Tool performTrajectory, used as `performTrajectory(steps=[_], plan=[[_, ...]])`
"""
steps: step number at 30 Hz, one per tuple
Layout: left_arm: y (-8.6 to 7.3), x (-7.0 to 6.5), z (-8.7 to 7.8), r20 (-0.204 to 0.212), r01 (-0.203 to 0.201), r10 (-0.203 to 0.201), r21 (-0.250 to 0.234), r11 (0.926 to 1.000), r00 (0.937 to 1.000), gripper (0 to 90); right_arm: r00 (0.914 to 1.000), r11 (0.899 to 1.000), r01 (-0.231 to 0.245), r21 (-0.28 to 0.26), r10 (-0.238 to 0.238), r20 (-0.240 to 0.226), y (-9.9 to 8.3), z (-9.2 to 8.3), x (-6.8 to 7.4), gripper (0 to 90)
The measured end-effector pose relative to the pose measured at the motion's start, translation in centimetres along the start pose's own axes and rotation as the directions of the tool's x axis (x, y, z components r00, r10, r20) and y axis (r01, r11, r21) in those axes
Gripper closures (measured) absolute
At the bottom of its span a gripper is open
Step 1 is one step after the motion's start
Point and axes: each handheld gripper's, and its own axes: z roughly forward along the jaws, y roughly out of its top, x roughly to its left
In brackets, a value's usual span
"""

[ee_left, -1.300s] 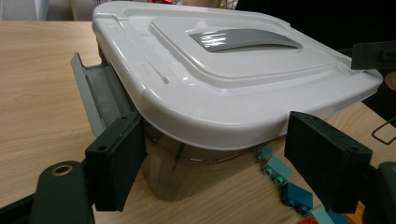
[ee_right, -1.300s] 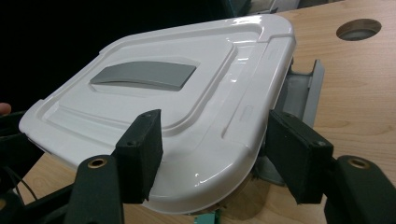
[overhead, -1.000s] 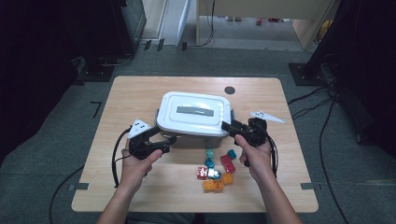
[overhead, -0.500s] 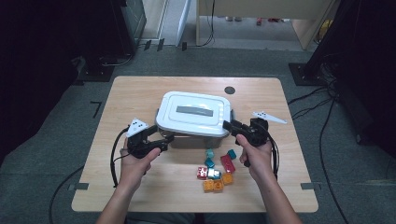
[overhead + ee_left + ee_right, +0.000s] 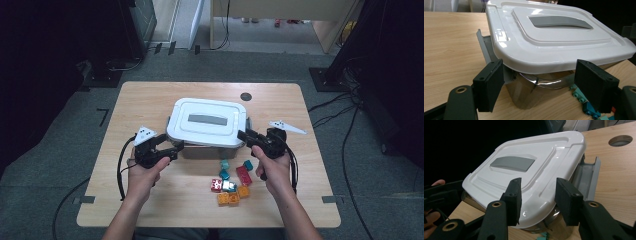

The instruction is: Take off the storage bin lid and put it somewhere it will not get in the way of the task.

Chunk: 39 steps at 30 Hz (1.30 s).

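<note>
**White-lidded box bracketed by two grippers at its near corners**

Wooden table (image 5: 150, 107) carries everything. Nearest the person lies a small heap of toy bricks (image 5: 231, 182) in red, orange and teal, between the two forearms. Just beyond it, the left gripper (image 5: 172, 148) points at the near left corner of the box (image 5: 210, 150); its jaws stand wide on either side of that corner, pads clear of the plastic. The right gripper (image 5: 243, 136) sits at the near right corner, jaws having just been closing, with the rim of the white lid (image 5: 529, 167) between them; whether the pads press on it I cannot tell. A grey latch (image 5: 587, 176) hangs open at the box's side. Farther back, a round hole (image 5: 245, 96) marks the tabletop.
</note>
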Motion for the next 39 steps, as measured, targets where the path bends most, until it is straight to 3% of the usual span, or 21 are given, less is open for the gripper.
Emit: performTrajectory(steps=[22, 39], plan=[[-0.07, -0.27, 0.35, 0.007, -0.007, 0.007, 0.005, 1.0000, 0.9999, 24.4, 0.9999, 1.000, -0.001, 0.016, 0.001, 0.013, -0.20, 0.38, -0.17, 51.4], [0.77, 0.11, 0.84, 0.010, -0.005, 0.005, -0.011, 0.9999, 0.9999, 24.4, 0.9997, 1.000, 0.016, 0.018, -0.016, 0.019, -0.54, 0.43, 0.48, 52.8]])
